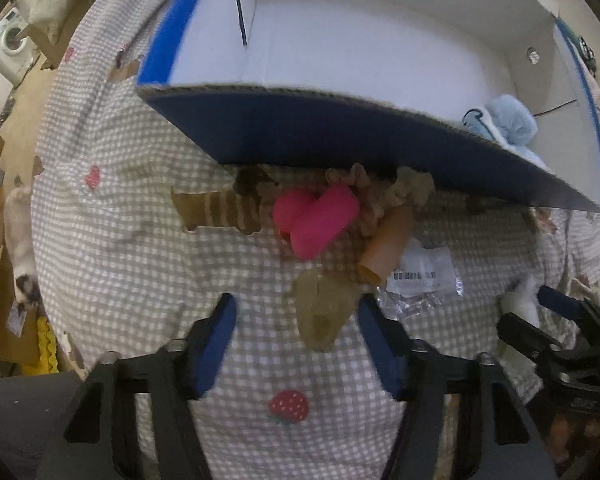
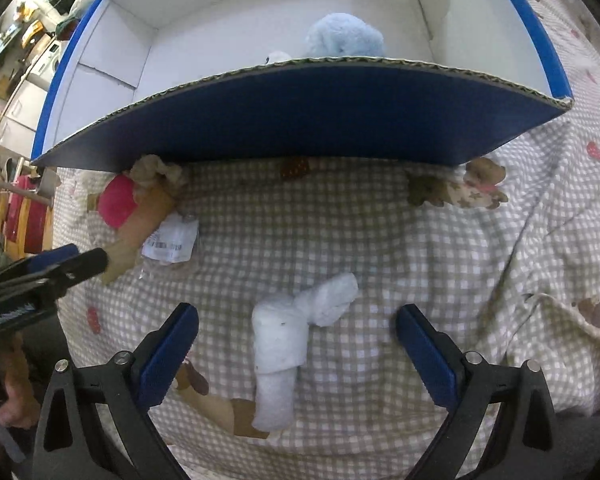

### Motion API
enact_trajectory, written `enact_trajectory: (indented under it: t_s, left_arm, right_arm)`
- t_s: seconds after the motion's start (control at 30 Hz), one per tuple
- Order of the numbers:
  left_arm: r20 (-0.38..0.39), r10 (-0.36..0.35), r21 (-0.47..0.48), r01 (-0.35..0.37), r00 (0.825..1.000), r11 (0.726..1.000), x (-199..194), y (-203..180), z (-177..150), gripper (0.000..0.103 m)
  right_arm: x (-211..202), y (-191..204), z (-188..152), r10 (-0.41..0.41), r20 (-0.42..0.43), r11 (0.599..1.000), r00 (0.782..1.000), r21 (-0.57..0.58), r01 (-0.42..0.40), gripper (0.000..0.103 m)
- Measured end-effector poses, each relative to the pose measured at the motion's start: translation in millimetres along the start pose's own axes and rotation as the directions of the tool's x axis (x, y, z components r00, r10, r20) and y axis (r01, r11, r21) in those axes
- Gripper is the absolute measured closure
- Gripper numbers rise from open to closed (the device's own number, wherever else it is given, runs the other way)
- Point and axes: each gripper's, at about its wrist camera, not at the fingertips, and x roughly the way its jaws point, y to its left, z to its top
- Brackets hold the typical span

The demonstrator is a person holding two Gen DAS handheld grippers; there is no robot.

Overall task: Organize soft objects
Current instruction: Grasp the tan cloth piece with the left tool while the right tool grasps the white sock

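Both wrist cameras look forward and down from low over the checked bedspread (image 1: 140,208), close to the blue-walled box (image 2: 300,120), the left view sitting left of the right.

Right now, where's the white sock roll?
The white sock roll lies on the checked bedsheet between the open right tongs, in front of the blue box. In the left wrist view it shows at far right.
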Motion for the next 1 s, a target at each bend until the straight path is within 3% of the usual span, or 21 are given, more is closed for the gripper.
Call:
enact_trajectory:
  t_s: [0.07, 0.13, 0.23, 0.4, 0.57, 0.67, 0.73, 0.8, 0.83, 0.87, 1.0]
  left_arm:
    - [-0.036, -0.02, 0.001, 0.02, 0.999, 1.0, 10, -2, -1, 0.066]
    - [-0.047, -0.068, -0.023, 0.067, 0.997, 0.997, 13, 0, -1, 0.089]
    - [-0.019, -0.085, -0.037, 0.085, 0.996, 0.996, 6, 2, 1, 0.094]
    - [0.018, -0.073, -0.048, 0.074, 0.997, 0.996, -7, 10, 1, 0.095]
    - [0.061, -0.059, -0.083, 0.064, 0.996, 0.994, -23, 25, 2, 0.095]
    - [0.099, -0.031, -0.093, 0.04, 0.995, 0.995, -36, 35, -2, 0.095]
    - [0.121, -0.011, -0.092, 0.022, 0.993, 0.996, -43, 40, -3, 0.095]
    - [0.139, 0.008, -0.081, 0.003, 0.99, 0.997, -45, 40, -5, 0.095]
    - [0.139, 0.006, -0.079, 0.005, 0.99, 0.997, -46, 40, -7, 0.095]
    - [0.138, 0.003, -0.077, 0.008, 0.99, 0.997, -47, 41, -9, 0.095]
    - [0.149, 0.018, -0.071, -0.007, 0.989, 0.997, -48, 28, -5, 0.095]
  right_arm:
    - [0, -1, 3, 0.008, 0.005, 1.0, 1.0, 0.011, -0.008, 0.0]
    - [-2, -5, 7, 0.01, 0.01, 1.0, 1.0, 0.025, -0.01, 0.0]
    - [-4, -8, 7, 0.024, 0.011, 0.999, 1.0, 0.039, -0.025, 0.0]
    - [-7, -19, 6, 0.064, 0.001, 0.995, 0.998, 0.078, -0.064, 0.0]
    - [-9, -25, 4, 0.041, -0.015, 0.997, 0.999, 0.059, -0.04, 0.012]
    - [-10, -22, 2, 0.005, -0.012, 1.0, 1.0, 0.028, -0.005, 0.023]
    - [-11, -17, 1, -0.028, 0.002, 1.0, 1.0, 0.008, 0.028, 0.047]
    - [-14, -14, -1, -0.033, 0.011, 0.999, 0.999, -0.012, 0.034, 0.059]
    - [-15, -14, -1, -0.031, 0.012, 0.999, 0.999, -0.026, 0.031, 0.075]
    - [-16, -12, -2, -0.03, 0.019, 0.999, 0.999, -0.039, 0.031, 0.08]
    - [-35, -1, -3, 0.011, 0.094, 0.996, 0.996, -0.094, -0.002, 0.08]
